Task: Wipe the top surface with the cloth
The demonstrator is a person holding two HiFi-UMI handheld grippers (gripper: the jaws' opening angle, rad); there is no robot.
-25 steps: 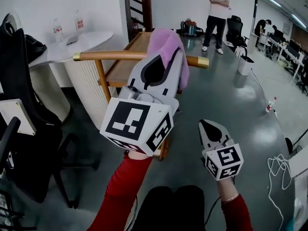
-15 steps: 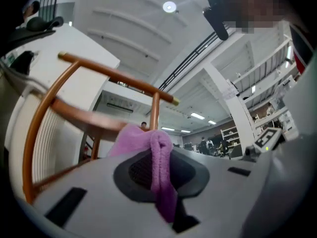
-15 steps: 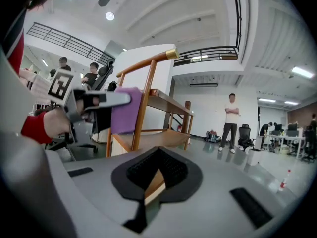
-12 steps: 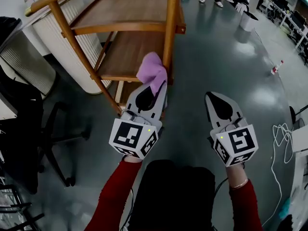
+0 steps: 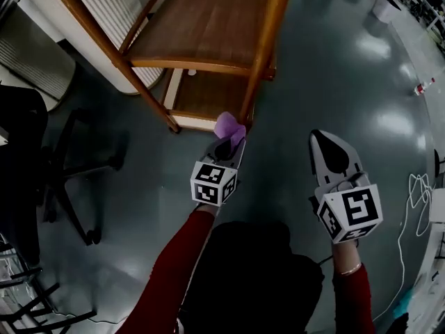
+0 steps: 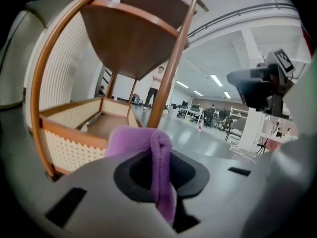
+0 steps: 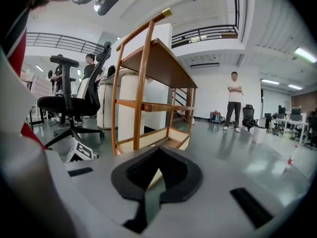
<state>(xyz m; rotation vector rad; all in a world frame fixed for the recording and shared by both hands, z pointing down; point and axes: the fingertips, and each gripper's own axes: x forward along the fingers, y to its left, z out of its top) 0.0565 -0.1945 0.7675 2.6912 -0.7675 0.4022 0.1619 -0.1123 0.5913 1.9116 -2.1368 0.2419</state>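
A purple cloth [image 5: 229,126] sticks out of my left gripper [image 5: 235,142], which is shut on it. It hangs low beside the front leg of the wooden shelf cart [image 5: 208,19], near the cart's bottom tray [image 5: 208,96]. In the left gripper view the cloth [image 6: 148,145] folds over the jaws, and the cart's shelf [image 6: 133,38] shows from underneath. My right gripper [image 5: 323,139] is over the floor to the right of the cart, shut with nothing in it. In the right gripper view the right gripper [image 7: 156,175] points at the cart [image 7: 153,68] from the side.
A black office chair [image 5: 69,165] stands left of the cart, with a white ribbed counter [image 5: 42,40] behind it. Cables [image 5: 417,186] lie on the floor at far right. A person [image 7: 234,100] stands far off in the hall.
Both grippers have come down from the cart's top rail to near the floor. The left one kept the cloth. The head view has tipped steeply downward.
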